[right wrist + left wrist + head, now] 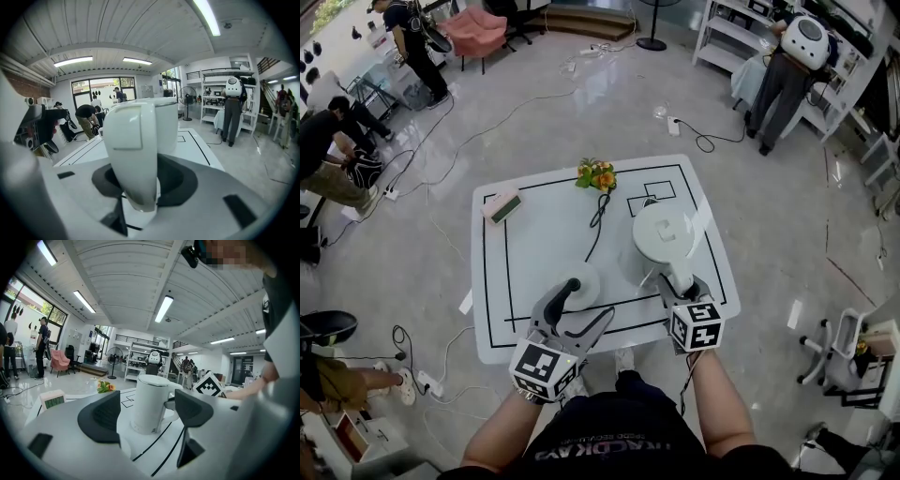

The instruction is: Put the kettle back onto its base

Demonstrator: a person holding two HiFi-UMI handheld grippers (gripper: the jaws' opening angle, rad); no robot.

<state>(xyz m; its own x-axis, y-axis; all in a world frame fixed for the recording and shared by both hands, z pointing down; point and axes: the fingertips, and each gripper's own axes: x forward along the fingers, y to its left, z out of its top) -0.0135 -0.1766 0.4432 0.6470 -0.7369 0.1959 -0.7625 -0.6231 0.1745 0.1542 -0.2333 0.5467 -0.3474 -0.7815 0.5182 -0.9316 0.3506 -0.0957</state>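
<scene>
On table [534,246]: one kettle [667,234], one base [591,279]; right gripper [678,284] clamps kettle, left gripper [587,304] apart.

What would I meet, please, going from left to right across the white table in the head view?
Small pale box with a green display → round white kettle base → white plastic kettle. The flowers overlap the base, so I left them out.

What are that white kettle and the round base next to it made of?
The kettle looks like moulded white plastic: smooth, satin sheen, a panel seam on its handle; a coated metal body can't be ruled out. The base seems similar white plastic; its finish is too washed out to judge.
</scene>
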